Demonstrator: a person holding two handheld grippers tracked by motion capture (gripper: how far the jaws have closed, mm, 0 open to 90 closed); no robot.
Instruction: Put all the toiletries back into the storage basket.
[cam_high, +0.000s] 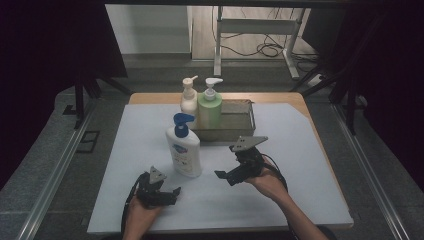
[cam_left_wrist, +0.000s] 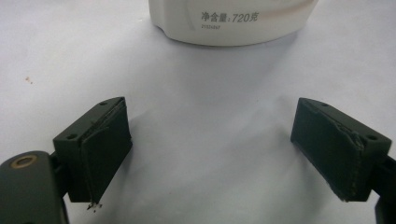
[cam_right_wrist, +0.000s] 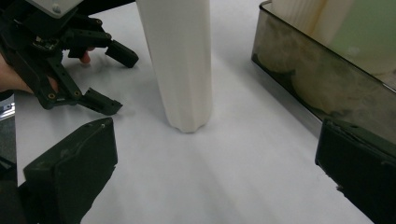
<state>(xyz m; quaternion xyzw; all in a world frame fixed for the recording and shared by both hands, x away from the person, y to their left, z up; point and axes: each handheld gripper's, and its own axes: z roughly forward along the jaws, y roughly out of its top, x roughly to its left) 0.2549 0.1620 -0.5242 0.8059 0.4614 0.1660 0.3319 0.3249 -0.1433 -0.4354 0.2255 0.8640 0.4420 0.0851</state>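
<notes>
A white pump bottle (cam_high: 183, 147) with a blue pump head stands upright on the white mat (cam_high: 300, 165), in front of a metal tray (cam_high: 240, 125). Its base (cam_left_wrist: 229, 23) lies just beyond my left gripper (cam_left_wrist: 212, 149), and its body (cam_right_wrist: 180, 65) rises ahead of my right gripper (cam_right_wrist: 219, 177). A cream pump bottle (cam_high: 189, 100) and a green pump bottle (cam_high: 210, 107) stand in the tray's left end. My left gripper (cam_high: 167, 195) is open near the mat's front, below the bottle. My right gripper (cam_high: 226, 176) is open to the bottle's right, holding nothing.
The tray's metal wall (cam_right_wrist: 303, 88) lies close to my right gripper's right jaw. The left gripper (cam_right_wrist: 74, 65) and a hand appear in the right gripper view, at its upper left. A wooden tabletop edge (cam_high: 150, 97) frames the mat. Table legs and cables (cam_high: 270, 47) lie on the floor beyond.
</notes>
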